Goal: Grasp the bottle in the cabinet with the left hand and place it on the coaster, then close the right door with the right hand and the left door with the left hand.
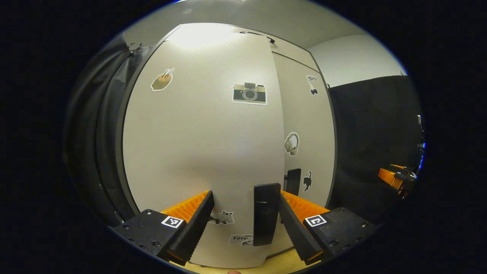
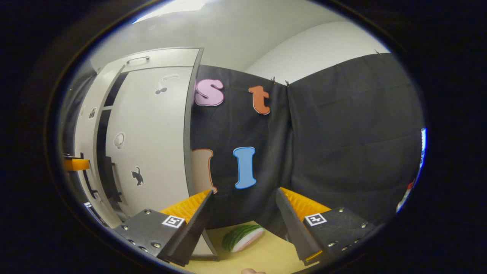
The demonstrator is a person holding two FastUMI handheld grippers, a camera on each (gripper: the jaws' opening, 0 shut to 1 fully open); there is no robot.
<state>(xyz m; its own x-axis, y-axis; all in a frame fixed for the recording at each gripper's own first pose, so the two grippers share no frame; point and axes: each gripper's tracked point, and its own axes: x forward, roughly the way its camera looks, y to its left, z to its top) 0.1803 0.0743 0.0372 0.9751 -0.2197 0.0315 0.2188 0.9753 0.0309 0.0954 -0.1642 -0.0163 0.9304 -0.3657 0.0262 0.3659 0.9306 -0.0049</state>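
The cabinet's left door, white with stickers, stands close in front of my left gripper. That gripper is open, and the door's black handle stands between its fingers, close to the right one. Beyond it is the right door with its own black handle. In the right gripper view my right gripper is open and holds nothing, off to the right of the cabinet. There the right door lies flat against the cabinet, a narrow dark gap separates it from the left door, and the left gripper is by that door.
A green and white watermelon-slice object lies on the yellow table below the right gripper. Black cloth wall stands to the right of the cabinet. The right gripper shows far right in the left gripper view.
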